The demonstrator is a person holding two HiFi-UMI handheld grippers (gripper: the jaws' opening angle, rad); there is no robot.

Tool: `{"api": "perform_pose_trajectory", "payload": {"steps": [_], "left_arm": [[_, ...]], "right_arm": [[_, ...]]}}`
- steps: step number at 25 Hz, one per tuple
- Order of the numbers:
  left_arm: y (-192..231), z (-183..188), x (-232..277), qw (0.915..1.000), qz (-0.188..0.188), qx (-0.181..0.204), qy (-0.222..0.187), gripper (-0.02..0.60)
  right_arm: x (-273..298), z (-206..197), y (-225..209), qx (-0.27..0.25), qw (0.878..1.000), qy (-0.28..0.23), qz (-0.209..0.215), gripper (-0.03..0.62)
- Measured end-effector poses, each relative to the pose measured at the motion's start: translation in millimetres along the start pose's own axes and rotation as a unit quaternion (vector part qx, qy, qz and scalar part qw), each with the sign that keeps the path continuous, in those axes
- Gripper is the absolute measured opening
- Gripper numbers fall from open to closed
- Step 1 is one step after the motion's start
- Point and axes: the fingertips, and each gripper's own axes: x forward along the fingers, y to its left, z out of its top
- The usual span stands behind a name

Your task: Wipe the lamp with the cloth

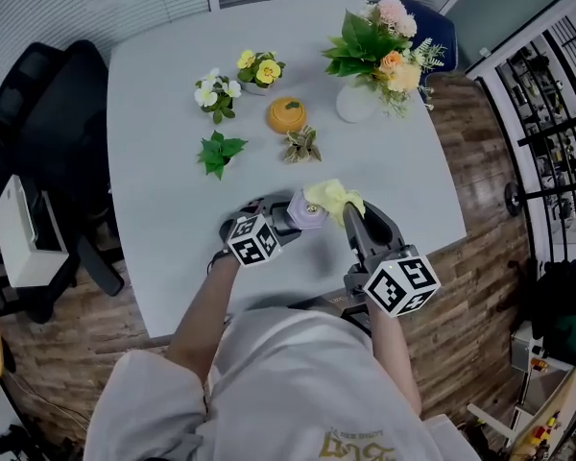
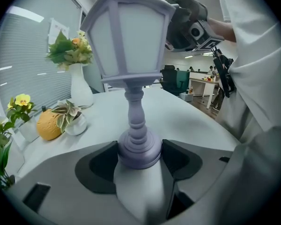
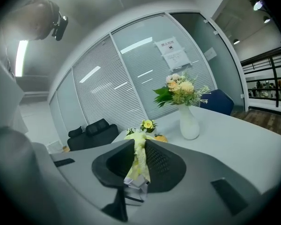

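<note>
left gripper [image 2: 139, 159] clamping lamp [image 2: 131, 36] by round base, well apart from vase [image 1: 355, 102], on person's side. right gripper [image 3: 139, 148] pinching soft, limp cloth [image 1: 334, 198] beside shade. lamp seeming light, rigid, smooth; base suiting as hold.

Pale purple lantern lamp [image 2: 131, 46], upright, yellow cloth [image 1: 334, 198] beside its top

One lamp [image 1: 310, 211], one cloth [image 1: 334, 198], four small plants [image 1: 221, 152], one vase [image 1: 355, 102]
</note>
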Motion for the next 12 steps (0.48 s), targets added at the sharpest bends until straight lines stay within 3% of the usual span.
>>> {"api": "perform_pose_trajectory", "payload": {"steps": [5,12], "left_arm": [[0,0,0,1.0000,0.000,0.000,0.000,0.304],[1,-1,-1,1.0000,-0.001,-0.001,0.000,0.304]], "right_arm": [[12,-8,11,-0.051,0.998,0.025,0.004,0.072],[27,-19,15,-0.075,0.995,0.058,0.016,0.074]]}}
